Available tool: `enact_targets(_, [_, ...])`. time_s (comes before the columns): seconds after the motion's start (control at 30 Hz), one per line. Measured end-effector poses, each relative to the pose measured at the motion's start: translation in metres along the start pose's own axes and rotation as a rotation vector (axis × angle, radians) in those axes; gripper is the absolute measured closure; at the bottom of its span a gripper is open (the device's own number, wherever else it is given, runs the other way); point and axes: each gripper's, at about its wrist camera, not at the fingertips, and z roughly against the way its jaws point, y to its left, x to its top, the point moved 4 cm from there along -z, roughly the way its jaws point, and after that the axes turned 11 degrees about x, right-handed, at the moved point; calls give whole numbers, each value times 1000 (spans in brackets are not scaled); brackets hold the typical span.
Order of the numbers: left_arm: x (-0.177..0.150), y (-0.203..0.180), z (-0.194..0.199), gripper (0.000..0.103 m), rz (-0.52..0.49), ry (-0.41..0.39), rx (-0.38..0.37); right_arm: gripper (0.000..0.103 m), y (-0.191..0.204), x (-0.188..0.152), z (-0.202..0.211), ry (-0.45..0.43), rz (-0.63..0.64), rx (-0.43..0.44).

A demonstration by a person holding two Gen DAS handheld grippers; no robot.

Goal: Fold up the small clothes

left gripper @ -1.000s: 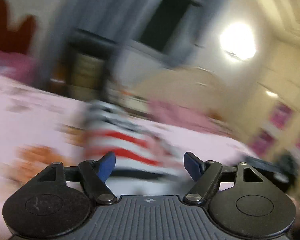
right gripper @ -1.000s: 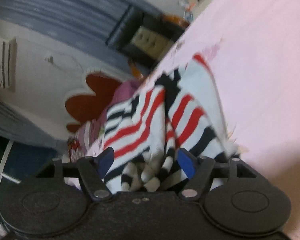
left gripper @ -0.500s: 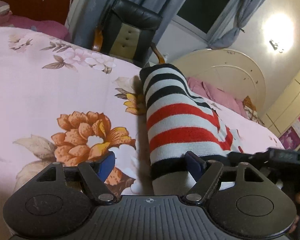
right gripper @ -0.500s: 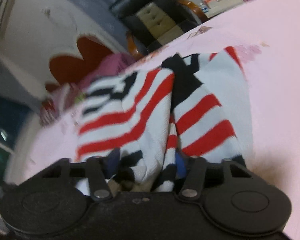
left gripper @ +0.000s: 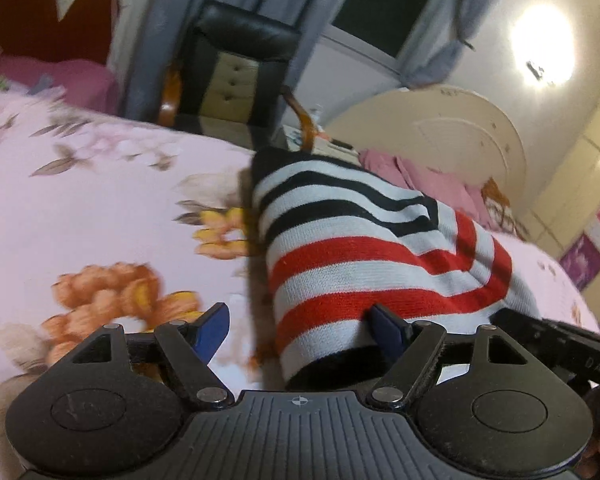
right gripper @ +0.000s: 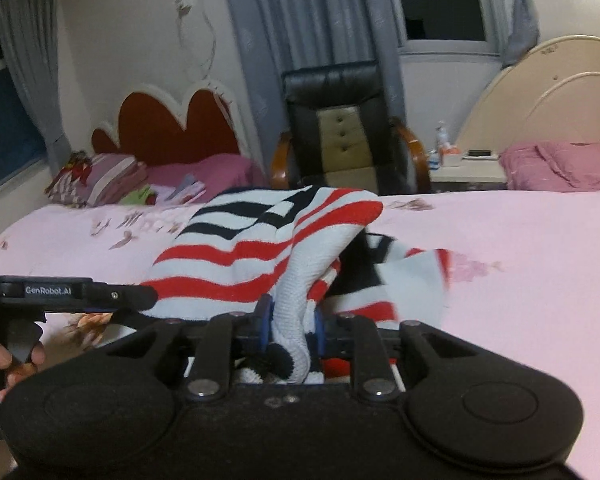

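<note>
A wide bed (right gripper: 520, 264), spread with a pink flowered sheet, is seen filling both views, and a black chair (right gripper: 340, 120) is parked at its far side between two headboards. A pile of other clothes (right gripper: 100, 180) is heaped by the red headboard, well apart from the work.

On the sheet the striped sweater (right gripper: 236, 256) is found, red, white and black, lying near the middle of the bed. It is bunched rather than flat: one part is draped in a hump, another is slumped loose beside it toward the right. No neat fold is shown yet, so the task is judged to be at an early stage, with the garment still to be laid out, folded over and squared off. Whether any first fold has been made cannot be told from this rumple.

Now the tools. The right gripper (right gripper: 290, 330) is seen closing at this moment, and a bunch of white knit is caught between its blue pads, pinched at the near edge of the sweater. The left gripper (left gripper: 300, 326) is held spread wide; the sweater's striped end reaches between its fingers, and its right pad (left gripper: 386, 326) lies against the knit while the other stands clear, so nothing is gripped there. A grasp by that side is judged to be the step wanted next.
</note>
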Motion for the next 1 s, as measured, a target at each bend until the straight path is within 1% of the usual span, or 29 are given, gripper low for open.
enact_targets(0.1, [-1,-20,-5,27,-62,5,2,84,-18,-5,-1,-18,-26,-34])
enact_targets(0.17, [-2,-32,-7,27,-103,6,16,84,-31,-13,-3,-5,-69,-38])
enact_targets(0.27, [-5,-43,-7,27,-176,-12,50,83,-51,-29,-12,33,-156,-6])
enact_targets(0.33, [-4,-45,-5,27,-207,-21,53,81,-53,-27,-9,50,-186,24])
enact_targets(0.37, [-2,-45,-3,27,-214,-19,50,80,-56,-24,-7,59,-205,36])
enact_targets(0.43, [1,-43,-1,27,-219,-10,43,73,-61,-15,3,17,-234,38])
enact_targets(0.47, [1,-44,0,27,-223,-7,41,71,-63,-11,4,-4,-245,29])
enact_targets(0.6, [3,-44,1,27,-218,12,29,72,-87,2,-10,-19,-357,44])
enact_targets(0.67, [4,-43,-1,27,-224,22,24,72,-95,5,-21,-2,-390,49])
enact_targets(0.7, [5,-43,-1,27,-230,26,22,76,-99,6,-27,4,-414,58])
enact_targets(0.73, [5,-43,-1,27,-241,25,22,83,-103,6,-29,-6,-434,65])
enact_targets(0.77, [5,-45,-1,27,-249,20,24,93,-105,5,-28,-22,-441,60])
enact_targets(0.83, [5,-48,0,27,-272,9,31,94,-110,-2,-23,-49,-487,37])
enact_targets(0.9, [4,-52,0,27,-280,9,34,95,-107,-14,-18,-56,-484,2])
enact_targets(1.0, [3,-52,-1,26,-268,22,25,93,-110,-26,-16,-69,-512,0])
